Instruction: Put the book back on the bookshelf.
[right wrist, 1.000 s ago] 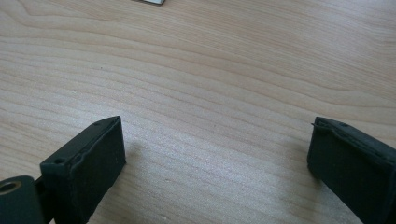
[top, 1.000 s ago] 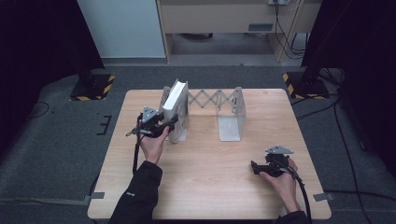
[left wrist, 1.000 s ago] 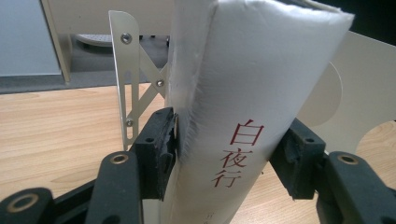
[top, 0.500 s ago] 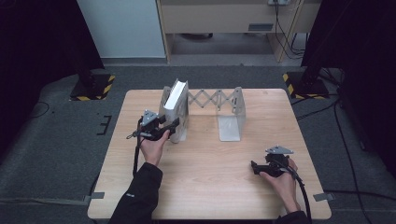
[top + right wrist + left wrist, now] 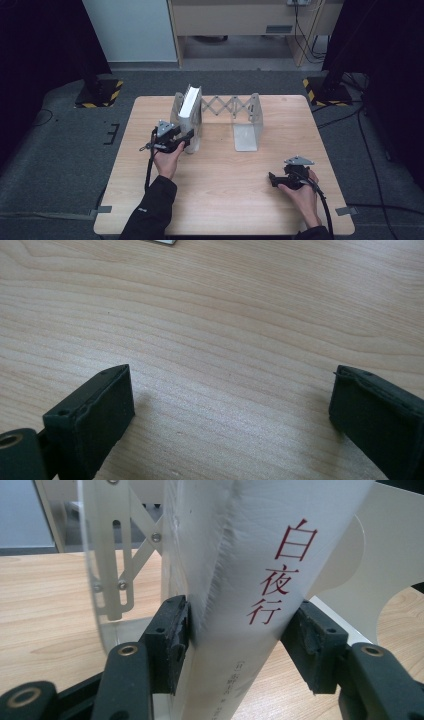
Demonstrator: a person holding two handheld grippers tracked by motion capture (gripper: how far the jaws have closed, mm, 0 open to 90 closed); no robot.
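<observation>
On the left of the counter (image 5: 225, 190), the left hand-held gripper (image 5: 186, 140) has just been closing its jaws, and they now pinch the spine of a white book (image 5: 235, 580). The book stands upright against the left plate of an expanding metal rack (image 5: 247, 122) at the counter's far side. Well to the right, near the front edge, the right hand-held gripper (image 5: 272, 179) rests low with its jaws spread over bare wood.
</observation>
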